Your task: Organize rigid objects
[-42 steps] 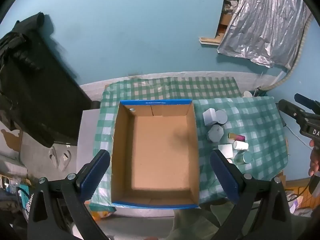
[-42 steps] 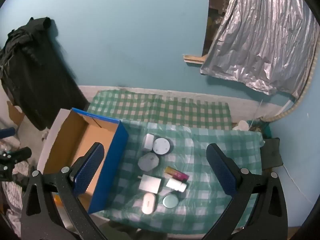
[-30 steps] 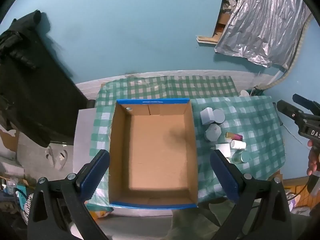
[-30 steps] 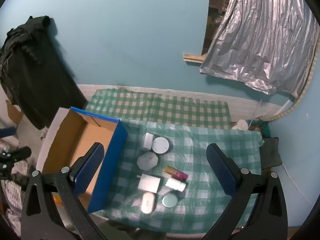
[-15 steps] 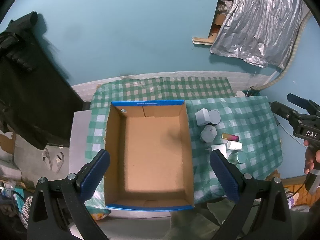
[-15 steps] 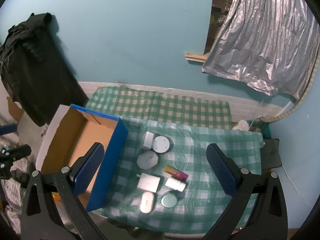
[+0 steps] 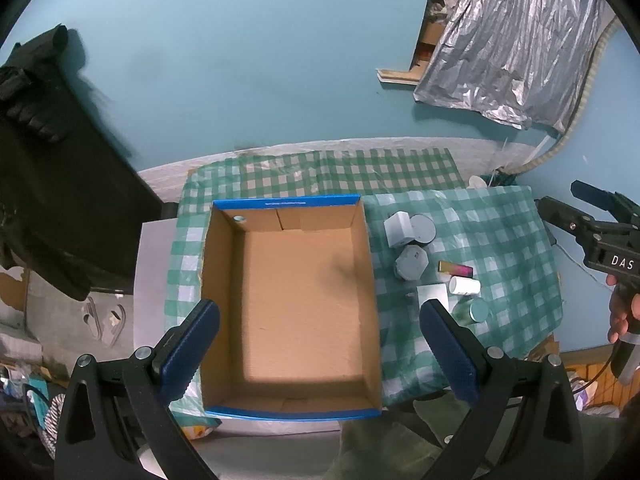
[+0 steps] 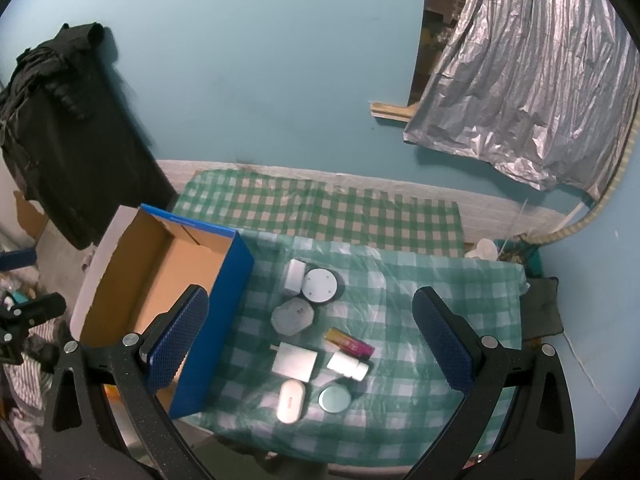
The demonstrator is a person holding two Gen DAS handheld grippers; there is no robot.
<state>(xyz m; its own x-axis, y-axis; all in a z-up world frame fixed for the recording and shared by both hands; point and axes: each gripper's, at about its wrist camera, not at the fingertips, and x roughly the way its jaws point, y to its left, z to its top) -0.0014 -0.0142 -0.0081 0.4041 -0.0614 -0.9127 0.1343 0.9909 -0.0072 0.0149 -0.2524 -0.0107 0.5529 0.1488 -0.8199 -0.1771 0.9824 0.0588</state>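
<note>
Left claw (image 7: 320, 354) gapes wide, empty, above the bare cardboard box (image 7: 290, 304). Right claw (image 8: 310, 344) likewise wide, empty, high over the items (image 8: 312, 326) clustered on the surface (image 8: 448, 300). Risk: crowded pieces; descending fingers may knock neighbours.

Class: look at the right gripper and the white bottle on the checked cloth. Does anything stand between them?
Nothing visible does. The right gripper hangs open above the cloth; the bottle lies uncovered beside the pink tube, in the gap between the fingers.
</note>
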